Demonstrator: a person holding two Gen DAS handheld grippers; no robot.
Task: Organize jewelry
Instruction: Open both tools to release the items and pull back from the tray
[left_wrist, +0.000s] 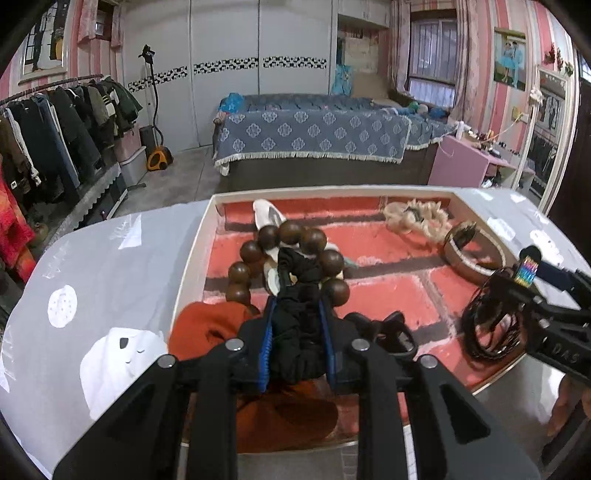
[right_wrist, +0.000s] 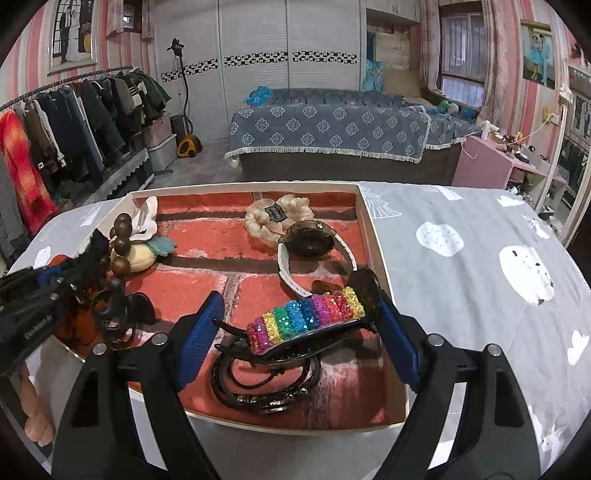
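My left gripper (left_wrist: 297, 299) is shut on a black scrunchie (left_wrist: 299, 332) over the near left of the brick-patterned tray (left_wrist: 195, 258). A brown wooden bead bracelet (left_wrist: 288, 236) loops around the scrunchie's tip; I cannot tell whether it rests on anything. My right gripper (right_wrist: 297, 299) holds a rainbow rhinestone hair clip (right_wrist: 306, 317) lengthwise between its wide-set blue pads, raised above a coil of black hair ties (right_wrist: 266, 384). In the left wrist view, that clip (left_wrist: 528, 271) shows at the right gripper's tip.
In the tray lie a cream scrunchie (right_wrist: 277, 214), a watch with a white band (right_wrist: 314, 240), a white bow clip (right_wrist: 144, 218), a yellow plush piece (right_wrist: 144, 258), a black clip (right_wrist: 118, 314) and an orange scrunchie (left_wrist: 210, 328). Grey printed cloth (right_wrist: 480, 295) covers the table.
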